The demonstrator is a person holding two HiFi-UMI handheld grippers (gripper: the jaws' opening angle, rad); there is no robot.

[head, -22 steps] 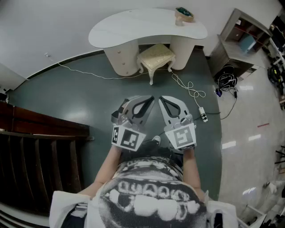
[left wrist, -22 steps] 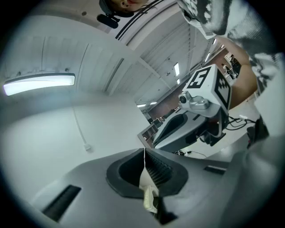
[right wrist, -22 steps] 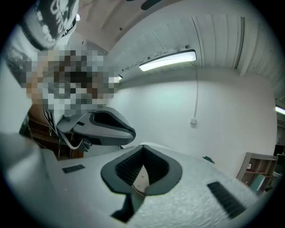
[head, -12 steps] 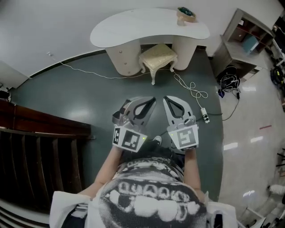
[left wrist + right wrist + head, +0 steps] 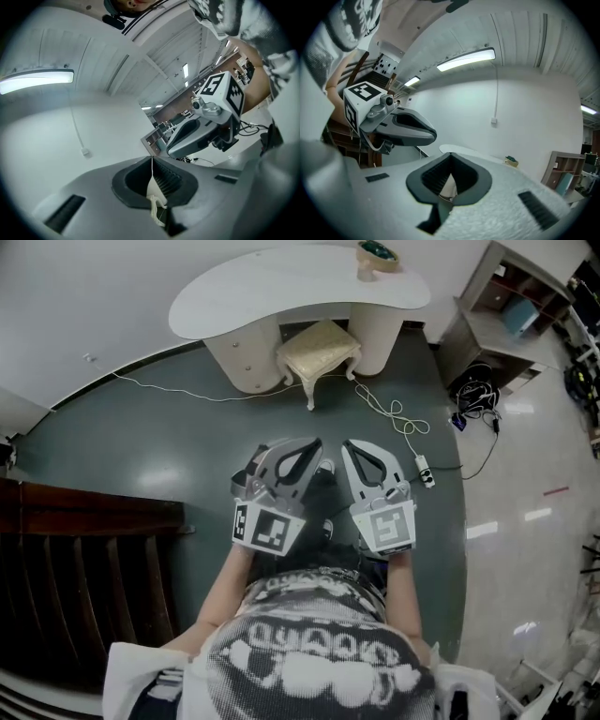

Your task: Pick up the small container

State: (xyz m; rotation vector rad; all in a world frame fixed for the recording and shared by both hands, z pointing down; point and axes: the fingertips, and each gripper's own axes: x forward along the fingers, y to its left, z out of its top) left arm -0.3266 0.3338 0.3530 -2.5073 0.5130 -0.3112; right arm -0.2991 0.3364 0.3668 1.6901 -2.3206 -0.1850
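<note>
The small container (image 5: 377, 253), a pale bowl with green contents, stands at the far right end of a white curved table (image 5: 281, 287). In the right gripper view the small container (image 5: 511, 161) shows as a small shape on the distant table (image 5: 473, 151). Both grippers are held side by side at waist height, far from the table. My left gripper (image 5: 316, 442) is shut with nothing in it, its jaws meeting along a thin seam (image 5: 151, 159). My right gripper (image 5: 345, 445) is shut and empty too (image 5: 451, 154). Each gripper view shows the other gripper alongside.
A cream padded stool (image 5: 319, 346) stands half under the table. A white cable and power strip (image 5: 424, 472) lie on the dark floor to the right. A shelf unit (image 5: 497, 315) with tangled cords is at far right. A dark wooden railing (image 5: 84, 549) runs along the left.
The table and stool have shifted up and left in the head view, and the cable lies closer. Both grippers keep their pose and stay shut.
</note>
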